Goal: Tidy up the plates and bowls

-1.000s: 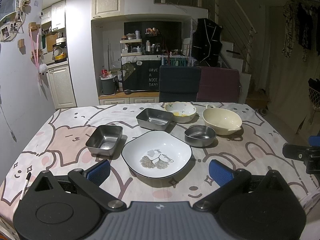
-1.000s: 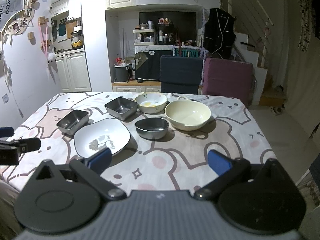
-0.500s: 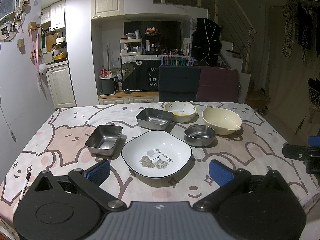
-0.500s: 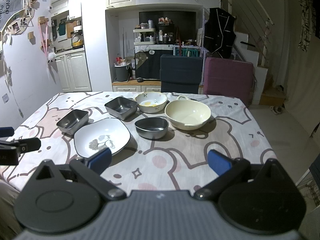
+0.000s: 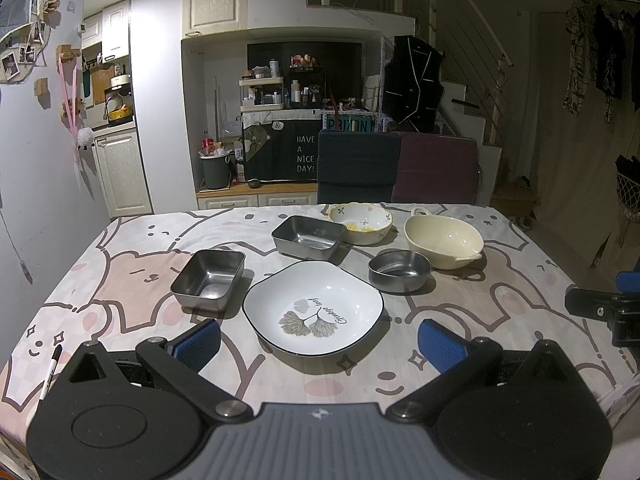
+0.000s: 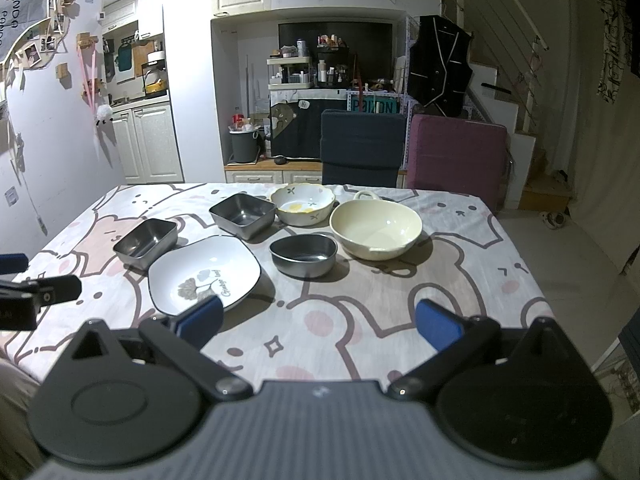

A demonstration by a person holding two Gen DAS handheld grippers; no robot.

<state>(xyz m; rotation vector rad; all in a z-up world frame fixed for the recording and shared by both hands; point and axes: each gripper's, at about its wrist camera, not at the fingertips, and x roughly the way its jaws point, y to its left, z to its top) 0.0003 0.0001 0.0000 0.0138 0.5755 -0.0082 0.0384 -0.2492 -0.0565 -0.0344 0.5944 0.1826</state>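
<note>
A white square plate [image 5: 313, 307] with a leaf print lies on the table nearest my open, empty left gripper [image 5: 319, 340]. Around it stand two rectangular steel containers [image 5: 209, 277] [image 5: 308, 236], a round steel bowl [image 5: 399, 271], a cream bowl with handles [image 5: 442, 240] and a flowered bowl [image 5: 361, 222]. In the right wrist view my open, empty right gripper [image 6: 320, 318] hovers at the table's near edge, with the plate [image 6: 205, 274], steel bowl [image 6: 304, 254] and cream bowl [image 6: 375, 229] ahead.
A cartoon-print tablecloth [image 5: 120, 272] covers the table. A black marker [image 5: 50, 372] lies at its front left. A dark blue chair [image 5: 358, 168] and a maroon chair [image 5: 436, 170] stand behind the table. The other gripper shows at the right edge [image 5: 608, 312].
</note>
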